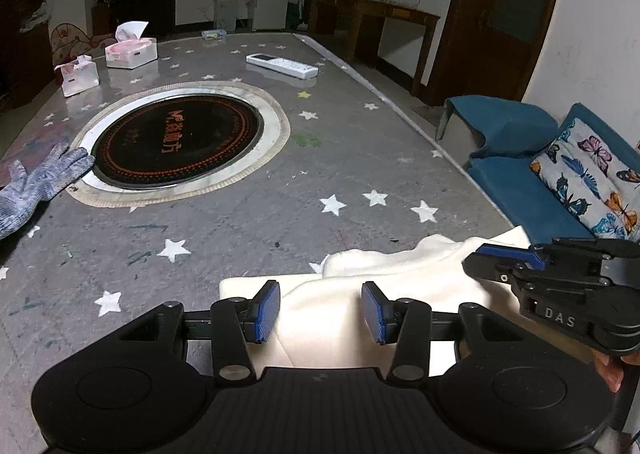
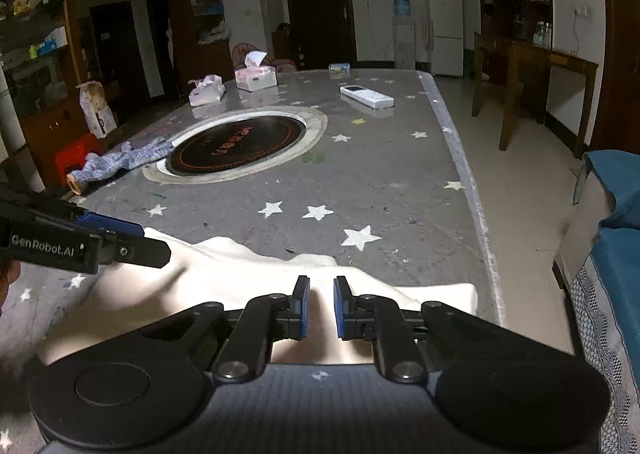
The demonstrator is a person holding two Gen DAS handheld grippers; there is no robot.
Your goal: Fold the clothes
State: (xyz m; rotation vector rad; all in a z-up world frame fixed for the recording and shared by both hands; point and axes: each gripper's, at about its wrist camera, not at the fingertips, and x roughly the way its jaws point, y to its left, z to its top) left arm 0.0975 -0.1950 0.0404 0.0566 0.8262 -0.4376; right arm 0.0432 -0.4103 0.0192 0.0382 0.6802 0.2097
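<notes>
A cream-white garment [image 1: 384, 274] lies bunched at the near edge of the grey star-patterned table [image 1: 280, 205]. My left gripper [image 1: 320, 310] is open, its blue pads standing on either side of a ridge of the cloth. In the right wrist view the same garment [image 2: 240, 274] spreads under my right gripper [image 2: 320, 306], whose jaws stand a narrow gap apart around a raised fold of the cloth without pinching it. The right gripper also shows in the left wrist view [image 1: 504, 258], and the left gripper shows in the right wrist view [image 2: 120, 238], both over the garment.
A round black induction plate [image 1: 176, 141] is set in the table's middle. A knit glove [image 1: 36, 181] lies at its left. Two tissue packs [image 1: 130, 49] and a white remote [image 1: 282, 65] sit at the far end. A blue sofa [image 1: 520, 173] stands right of the table.
</notes>
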